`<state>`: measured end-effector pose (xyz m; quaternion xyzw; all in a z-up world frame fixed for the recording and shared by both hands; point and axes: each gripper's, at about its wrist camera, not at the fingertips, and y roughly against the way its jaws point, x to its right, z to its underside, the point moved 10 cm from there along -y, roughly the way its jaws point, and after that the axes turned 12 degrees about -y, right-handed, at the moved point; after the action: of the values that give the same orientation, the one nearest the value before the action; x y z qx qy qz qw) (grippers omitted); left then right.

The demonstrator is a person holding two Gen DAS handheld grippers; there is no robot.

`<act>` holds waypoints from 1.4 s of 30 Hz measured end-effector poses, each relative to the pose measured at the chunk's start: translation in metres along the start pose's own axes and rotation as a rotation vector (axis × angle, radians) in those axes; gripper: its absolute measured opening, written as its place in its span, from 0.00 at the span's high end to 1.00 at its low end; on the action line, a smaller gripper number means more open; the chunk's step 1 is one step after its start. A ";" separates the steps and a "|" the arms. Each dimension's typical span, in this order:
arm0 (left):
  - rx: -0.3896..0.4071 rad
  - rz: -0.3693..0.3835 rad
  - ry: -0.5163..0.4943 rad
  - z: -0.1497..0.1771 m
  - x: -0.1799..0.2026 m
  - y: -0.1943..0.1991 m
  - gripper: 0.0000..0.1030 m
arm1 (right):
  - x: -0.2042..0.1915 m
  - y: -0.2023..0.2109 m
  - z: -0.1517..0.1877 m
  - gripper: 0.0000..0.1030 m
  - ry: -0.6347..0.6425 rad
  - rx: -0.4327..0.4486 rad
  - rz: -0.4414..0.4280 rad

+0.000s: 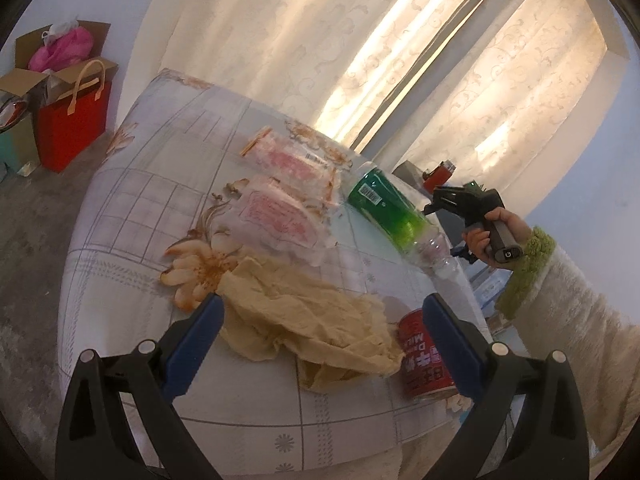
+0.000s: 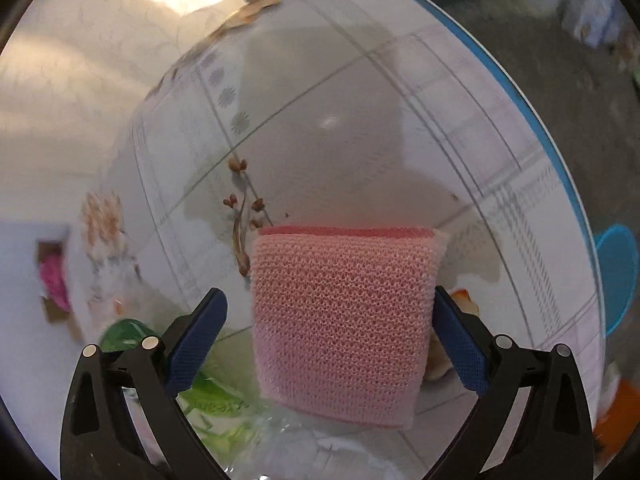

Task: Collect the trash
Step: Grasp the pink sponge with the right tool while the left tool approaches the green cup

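In the left wrist view my left gripper (image 1: 322,312) is open, its blue fingers either side of a crumpled beige paper (image 1: 308,320) on the round table (image 1: 132,216). A red milk can (image 1: 424,356) lies by the right finger. Two pink-printed plastic wrappers (image 1: 280,216) and a green plastic bottle (image 1: 390,212) lie further back. My right gripper (image 1: 452,200) hangs in a hand beside the bottle. In the right wrist view the right gripper (image 2: 330,304) is open; a pink mesh sponge (image 2: 340,320) sits between its fingers, touching the right one. The green bottle (image 2: 208,396) shows below.
A red gift bag (image 1: 74,128) and open cardboard boxes (image 1: 60,48) stand on the floor at the left. Curtains (image 1: 320,40) hang behind the table. A blue round object (image 2: 616,276) sits past the table edge on the right.
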<state>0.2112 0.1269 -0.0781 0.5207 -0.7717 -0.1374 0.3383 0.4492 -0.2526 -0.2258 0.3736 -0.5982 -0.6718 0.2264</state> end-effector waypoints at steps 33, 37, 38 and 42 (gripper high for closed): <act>-0.265 0.075 0.055 -0.117 0.085 -0.159 0.06 | 0.042 -0.005 0.044 0.22 0.425 0.292 0.047; -0.354 0.009 0.156 -0.114 0.084 -0.207 0.06 | 0.051 -0.005 0.056 0.22 0.447 0.311 0.019; -0.362 -0.009 0.169 -0.113 0.084 -0.214 0.06 | 0.059 -0.003 0.054 0.22 0.451 0.312 0.011; -0.407 -0.087 0.225 -0.105 0.084 -0.240 0.06 | 0.076 0.005 0.051 0.22 0.463 0.321 -0.022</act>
<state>0.4321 -0.0341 -0.1049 0.4864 -0.6625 -0.2456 0.5140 0.3617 -0.2784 -0.2380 0.5548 -0.6252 -0.4676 0.2875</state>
